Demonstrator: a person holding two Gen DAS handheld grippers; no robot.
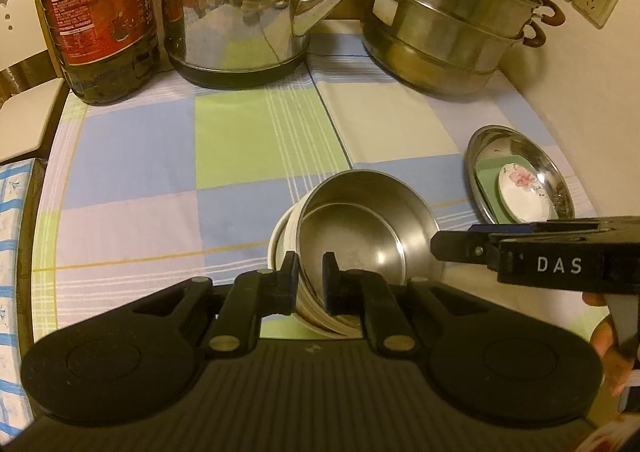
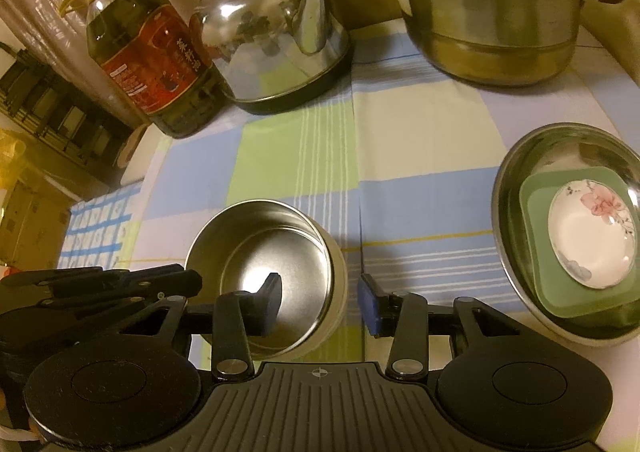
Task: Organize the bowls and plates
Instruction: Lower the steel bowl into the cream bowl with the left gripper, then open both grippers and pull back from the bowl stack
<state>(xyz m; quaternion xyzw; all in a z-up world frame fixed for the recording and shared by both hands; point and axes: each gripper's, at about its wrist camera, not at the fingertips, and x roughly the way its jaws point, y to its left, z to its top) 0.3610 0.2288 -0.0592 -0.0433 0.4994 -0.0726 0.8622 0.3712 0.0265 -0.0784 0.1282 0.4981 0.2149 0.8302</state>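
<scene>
Left gripper (image 1: 310, 278) pinching near rim of steel bowl (image 1: 360, 228), tilted inside white bowl (image 1: 280, 244) on checked cloth (image 1: 160, 156). Right gripper (image 2: 320, 298) spread, straddling bowl's wall without touching. Plates stacked in steel dish (image 2: 516, 180), well apart to right.

You have a steel bowl (image 2: 260, 252) nested in a white bowl (image 2: 338, 272), both tipped on the checked cloth, rims leaning toward the kettle. Well to their right, a round steel plate (image 2: 516, 188) lies flat, holding a square green plate (image 2: 536, 220) with a small white flowered dish (image 2: 592, 236) on top.
</scene>
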